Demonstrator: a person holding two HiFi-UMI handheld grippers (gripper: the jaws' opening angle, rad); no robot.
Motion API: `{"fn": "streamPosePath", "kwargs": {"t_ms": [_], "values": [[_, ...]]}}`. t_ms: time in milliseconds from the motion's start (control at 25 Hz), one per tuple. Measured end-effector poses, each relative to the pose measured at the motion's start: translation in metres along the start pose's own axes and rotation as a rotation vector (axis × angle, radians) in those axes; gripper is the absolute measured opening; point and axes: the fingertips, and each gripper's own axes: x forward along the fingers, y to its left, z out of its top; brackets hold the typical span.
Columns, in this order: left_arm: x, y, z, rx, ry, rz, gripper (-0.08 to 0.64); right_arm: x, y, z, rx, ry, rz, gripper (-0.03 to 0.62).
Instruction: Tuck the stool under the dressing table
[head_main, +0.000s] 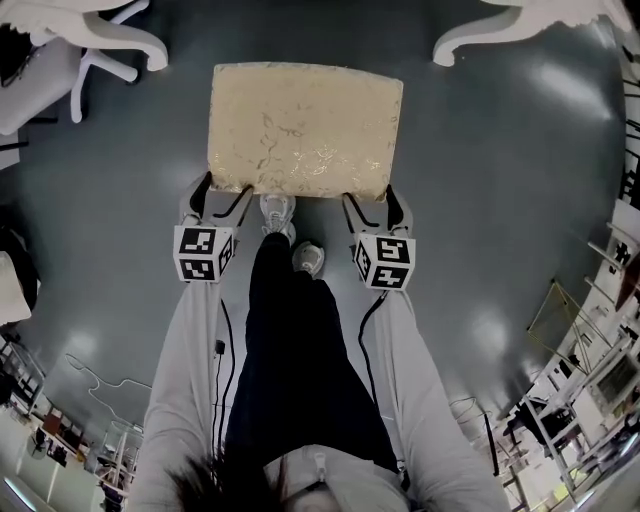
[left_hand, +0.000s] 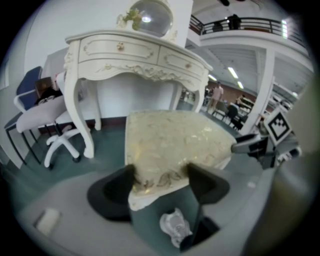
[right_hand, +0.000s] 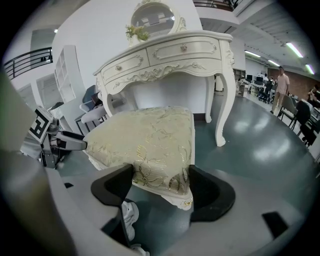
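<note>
Gripping the stool (head_main: 305, 125) are both tongs, one on each near corner of its soft seat. The left tongs (head_main: 222, 195) squeeze the near left corner, and the right tongs (head_main: 372, 205) squeeze the near right corner. The seat is cream with shiny gold leaves on it.

From the head view the stool stands on the grey floor (head_main: 500, 200), just ahead of the tongs. Two curly white legs (head_main: 110, 35) of the counter show past the stool, one far to the left and one far to the right. The stool is between them but nearer to the tongs, not under the counter. A white shoe (head_main: 278, 210) sits between the two tongs, right by the seat's near edge. Each pair of tongs has a cube with black and white squares (head_main: 205, 253) on its back.

Only the two gripper views show the whole white counter (left_hand: 135, 52), with its drawers, gold knobs and a round mirror (left_hand: 150, 17) on top. It stands beyond the stool with open room under it. The left gripper view also shows a white office chair (left_hand: 50, 115) left of the counter. The right gripper view shows people (right_hand: 282, 82) far off to the right. Each gripper view sees the other tongs holding the far side of the seat.
</note>
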Motion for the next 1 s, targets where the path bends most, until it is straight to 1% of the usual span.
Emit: {"fn": "streamPosePath", "kwargs": {"t_ms": [240, 680, 1000], "values": [[0.032, 0.018, 0.041, 0.021, -0.006, -0.033, 0.354, 0.026, -0.014, 0.032, 0.026, -0.013, -0.023, 0.359], [0.076, 0.042, 0.096, 0.065, 0.012, -0.083, 0.356, 0.062, -0.033, 0.077, 0.068, -0.011, -0.074, 0.360], [0.108, 0.058, 0.135, 0.071, 0.008, -0.094, 0.355, 0.088, -0.050, 0.114, 0.076, -0.005, -0.093, 0.359]]}}
